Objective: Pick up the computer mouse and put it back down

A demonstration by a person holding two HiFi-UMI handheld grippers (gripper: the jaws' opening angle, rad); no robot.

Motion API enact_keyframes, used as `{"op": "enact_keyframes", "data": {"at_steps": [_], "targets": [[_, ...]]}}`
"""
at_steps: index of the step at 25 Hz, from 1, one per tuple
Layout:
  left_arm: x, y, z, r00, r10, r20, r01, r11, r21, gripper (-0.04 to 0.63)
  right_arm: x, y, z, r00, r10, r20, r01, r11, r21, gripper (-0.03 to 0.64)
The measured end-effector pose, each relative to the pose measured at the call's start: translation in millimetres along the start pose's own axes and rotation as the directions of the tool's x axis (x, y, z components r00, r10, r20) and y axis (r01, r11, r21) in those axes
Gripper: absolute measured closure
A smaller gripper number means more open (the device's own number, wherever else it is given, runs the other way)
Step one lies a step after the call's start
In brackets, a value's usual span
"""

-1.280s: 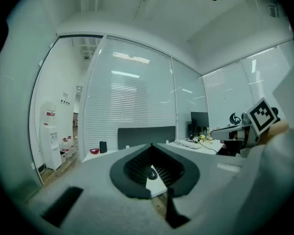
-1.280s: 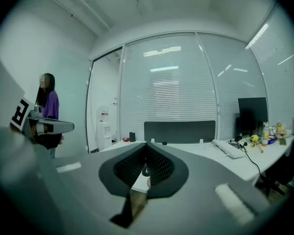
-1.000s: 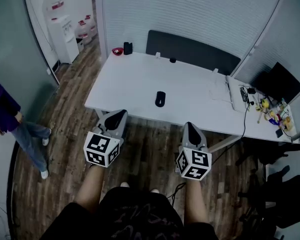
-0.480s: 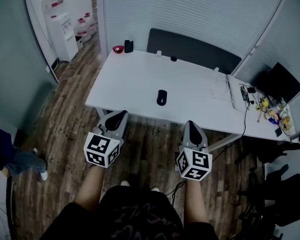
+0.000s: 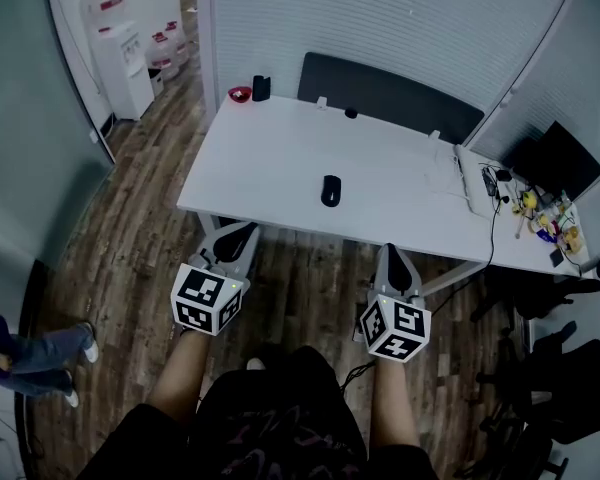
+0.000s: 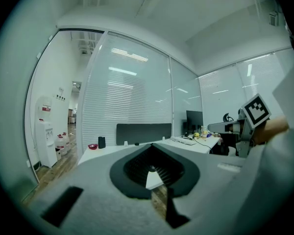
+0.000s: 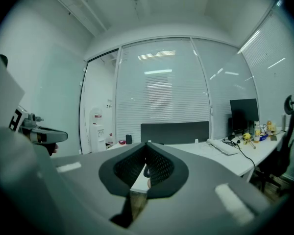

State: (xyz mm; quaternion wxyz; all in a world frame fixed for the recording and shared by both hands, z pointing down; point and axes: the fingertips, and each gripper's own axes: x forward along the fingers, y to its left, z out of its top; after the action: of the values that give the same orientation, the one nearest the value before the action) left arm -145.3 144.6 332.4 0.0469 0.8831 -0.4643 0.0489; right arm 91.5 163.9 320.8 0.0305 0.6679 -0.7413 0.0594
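Note:
The black computer mouse [image 5: 330, 190] lies near the middle of the white table [image 5: 270, 158], toward its front edge. Both grippers hover over the wooden floor just short of that edge, pointing roughly level at the table. In the head view my left gripper [image 5: 245, 230] is to the left of the mouse and my right gripper [image 5: 390, 253] is to its right. Each gripper is well apart from the mouse. In the left gripper view the jaws of my left gripper [image 6: 152, 147] meet with nothing between them. My right gripper [image 7: 148, 144] looks the same in its own view.
A dark divider panel [image 5: 390, 98] runs along the table's far edge, with a red bowl [image 5: 239, 94] and a dark cup [image 5: 262, 88] at the far left corner. A keyboard [image 5: 470, 180], cables, small clutter [image 5: 542, 218] and a monitor [image 5: 565, 163] sit at the right. A bystander's legs [image 5: 35, 353] show at lower left.
The bystander at the left has walked toward the lower left corner. The view has crept slightly closer to the table. Both grippers stay shut, and the mouse has not moved.

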Motion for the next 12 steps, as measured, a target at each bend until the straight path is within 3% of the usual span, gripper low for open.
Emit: {"op": "enact_keyframes", "data": {"at_steps": [12], "targets": [[9,17,2,1.0,0.002,0.005,-0.002,1.0,0.007,0.594,20,9,3,1.0,0.007,0.003,-0.007,1.0,-0.015,0.607]]}}
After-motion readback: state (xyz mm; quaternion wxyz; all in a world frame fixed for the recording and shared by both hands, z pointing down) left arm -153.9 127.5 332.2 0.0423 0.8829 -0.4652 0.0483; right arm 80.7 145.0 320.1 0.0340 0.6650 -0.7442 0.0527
